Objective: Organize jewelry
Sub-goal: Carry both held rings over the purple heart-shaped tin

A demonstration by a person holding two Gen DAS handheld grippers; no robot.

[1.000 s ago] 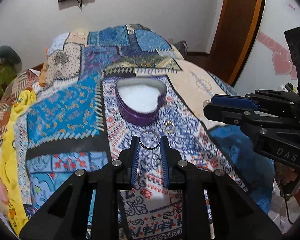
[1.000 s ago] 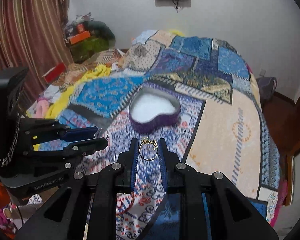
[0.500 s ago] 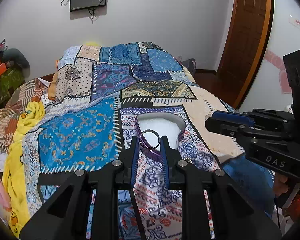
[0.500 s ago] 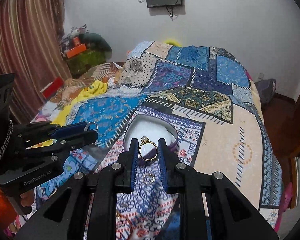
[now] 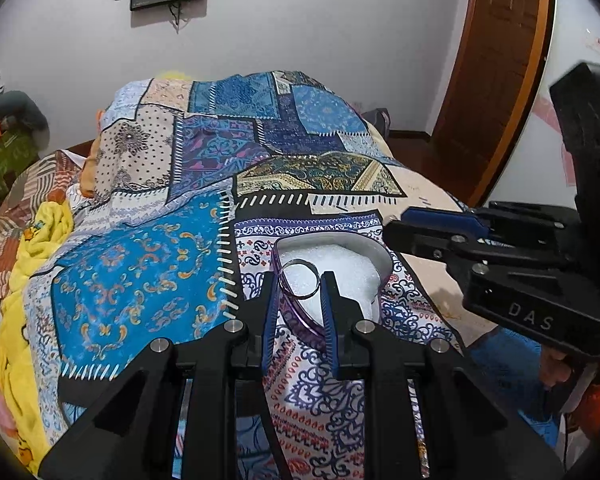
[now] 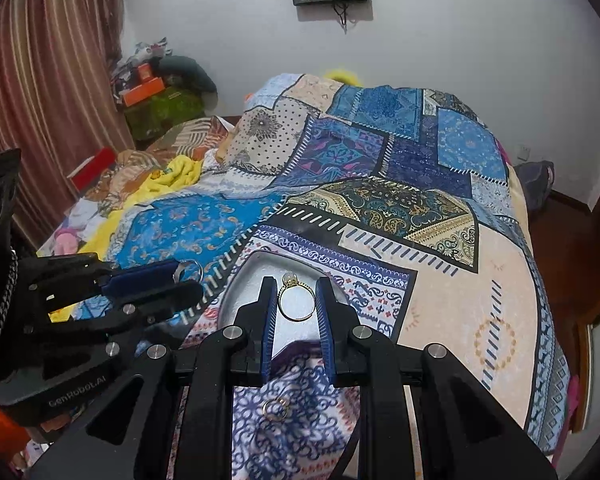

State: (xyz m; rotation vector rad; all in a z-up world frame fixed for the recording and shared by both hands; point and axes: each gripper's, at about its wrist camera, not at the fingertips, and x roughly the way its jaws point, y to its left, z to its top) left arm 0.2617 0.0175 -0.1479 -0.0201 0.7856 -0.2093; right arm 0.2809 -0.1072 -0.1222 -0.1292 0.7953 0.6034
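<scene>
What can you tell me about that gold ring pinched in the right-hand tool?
The gold ring is a thin, shiny yellow band with a small pale, pearl-like bead set at its top. The right gripper pinches it by its two sides between blue-padded fingers, so it stands upright with its opening facing the camera. It hangs above the white padded inside of the purple heart-shaped box and does not seem to touch it.

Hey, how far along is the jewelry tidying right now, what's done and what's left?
Nothing shows inside the heart box yet; its white lining looks bare. In hand: the left gripper pinches a silver ring over the box, and the right gripper pinches a gold ring over it too. Left: release both, then fetch the third ring lying on the bedspread.
</scene>
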